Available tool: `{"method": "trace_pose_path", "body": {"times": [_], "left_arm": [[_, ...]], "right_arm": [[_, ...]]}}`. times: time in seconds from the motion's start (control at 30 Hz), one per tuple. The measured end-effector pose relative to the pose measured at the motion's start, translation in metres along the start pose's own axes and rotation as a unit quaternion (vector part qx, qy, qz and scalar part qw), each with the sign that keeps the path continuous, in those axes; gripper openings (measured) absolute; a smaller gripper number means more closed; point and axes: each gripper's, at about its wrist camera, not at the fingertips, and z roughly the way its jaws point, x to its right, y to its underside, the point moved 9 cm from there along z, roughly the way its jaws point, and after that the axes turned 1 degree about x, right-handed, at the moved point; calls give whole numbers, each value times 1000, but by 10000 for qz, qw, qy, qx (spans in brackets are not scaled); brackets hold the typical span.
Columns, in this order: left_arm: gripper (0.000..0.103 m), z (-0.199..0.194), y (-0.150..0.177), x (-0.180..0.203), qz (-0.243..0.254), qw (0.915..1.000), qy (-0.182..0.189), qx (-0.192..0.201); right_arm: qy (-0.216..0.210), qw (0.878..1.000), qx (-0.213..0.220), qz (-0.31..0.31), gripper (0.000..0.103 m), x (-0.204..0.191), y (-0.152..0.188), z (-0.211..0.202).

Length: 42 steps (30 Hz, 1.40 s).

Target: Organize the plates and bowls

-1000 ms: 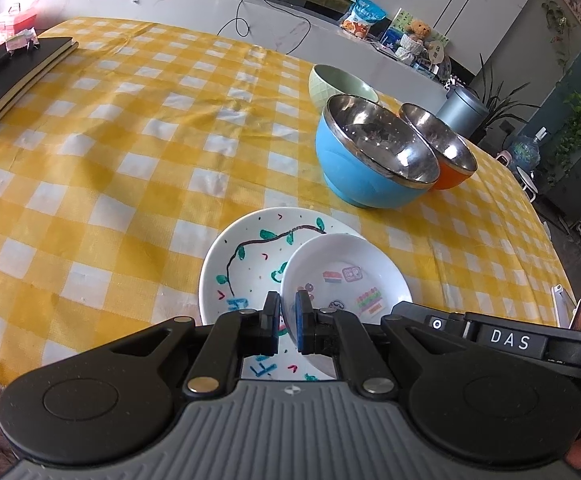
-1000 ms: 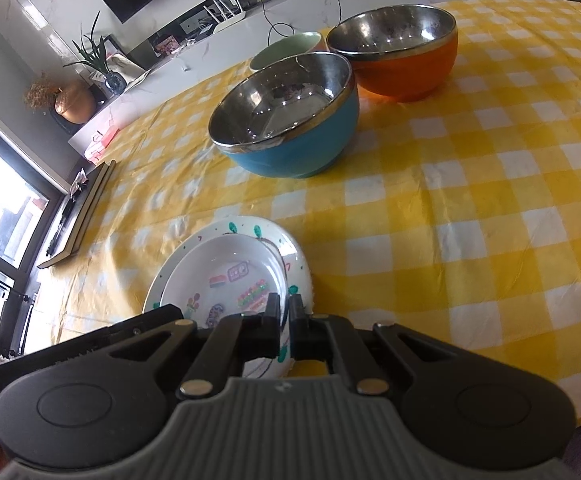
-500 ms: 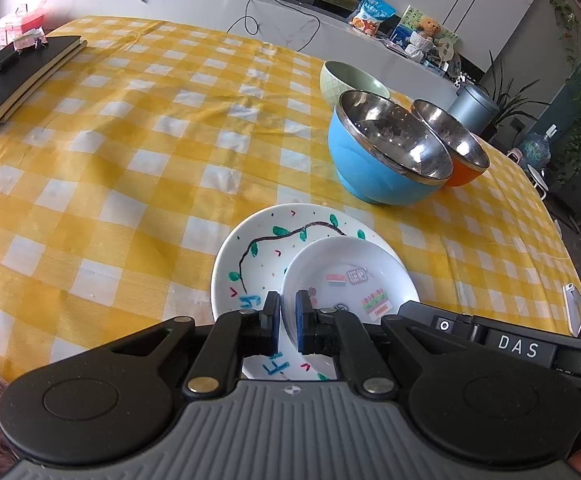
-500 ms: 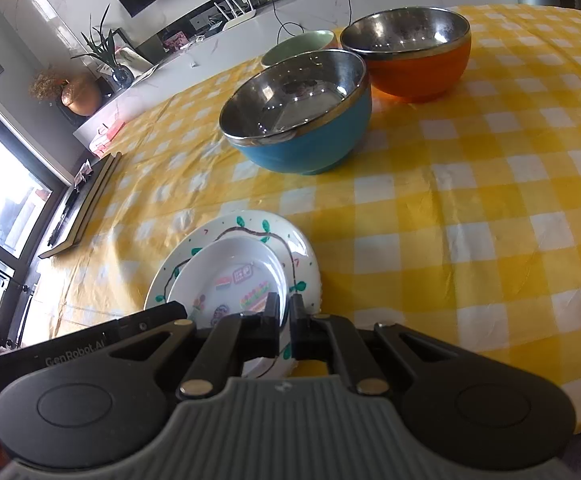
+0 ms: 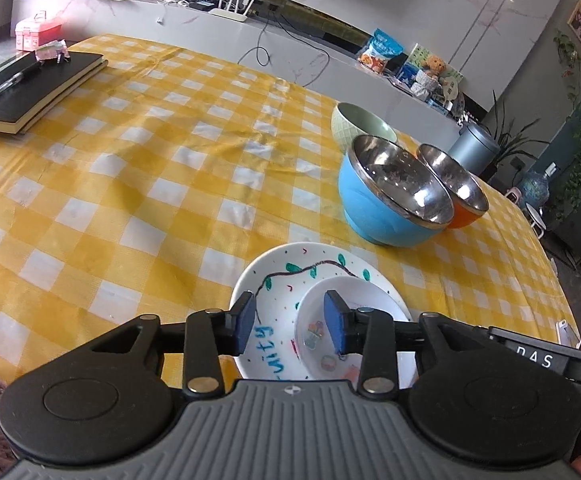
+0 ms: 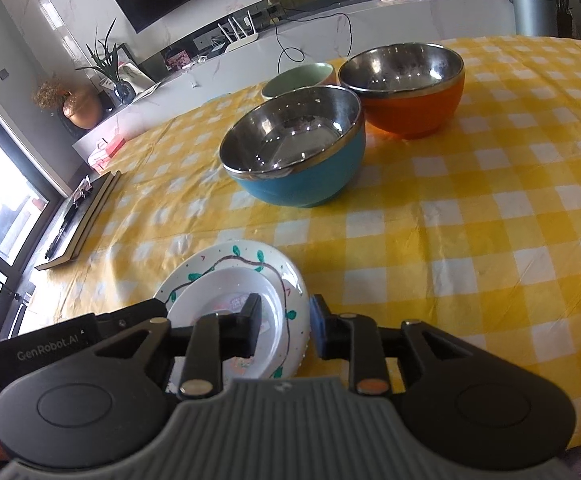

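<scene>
Each gripper is black with a ribbed grey housing: left gripper [image 5: 292, 322] has blue pads [image 5: 245, 322] (silver rivets on the linkages); right gripper [image 6: 284, 330] body reads "GenRobot.AI".

On the bench covered in yellow-and-white checked cloth [image 5: 138, 168] there are 2 white plates: 1 large hand-painted plate [image 5: 274, 292] and 1 small white dish with stickers [image 5: 342, 300] lying on it. There are 3 bowls: 1 blue steel-lined bowl [image 5: 386, 200], 1 orange steel-lined bowl [image 6: 406, 88] and 1 pale green ceramic bowl [image 5: 360, 124]. 1 black notebook [image 5: 30, 88] carries 1 pen [image 5: 6, 84].
</scene>
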Motion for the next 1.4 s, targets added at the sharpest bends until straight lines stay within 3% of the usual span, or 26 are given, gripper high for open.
{"method": "trace_pose_path", "body": {"times": [0.17,0.23,0.33,0.63,0.87,1.0,1.1,1.17,1.23,1.4], "left_arm": [[54,-1,-2,-14,-183,9996,-194,17],[55,1,0,-17,-224,9995,-231,-53],[55,2,3,-19,-279,9994,-156,-145],[55,5,10,-18,-330,9990,-46,-289],[55,6,12,-18,-314,9989,-67,-349],[55,5,10,-21,-408,9987,-79,-281],[55,3,7,-30,-766,9969,-8,-175],[49,3,6,-36,-992,9949,17,-170],[37,3,6,-38,-1057,9942,16,-190],[32,8,9,-38,-1063,9938,51,-311]], "right_arm": [[63,10000,-35,60,30,5,2,2],[37,10000,30,-30,21,0,3,0],[-89,9996,10,-266,15,-11,6,0],[-76,9996,-262,-117,4,-12,15,13],[-134,9995,-259,-100,5,-19,14,19],[-147,9999,-49,-49,10,-15,6,11],[16,9997,182,182,19,0,-3,4],[135,9988,187,434,19,13,-5,4],[203,9975,78,668,19,23,-3,8],[-68,9936,-221,1105,20,27,8,17]]}}
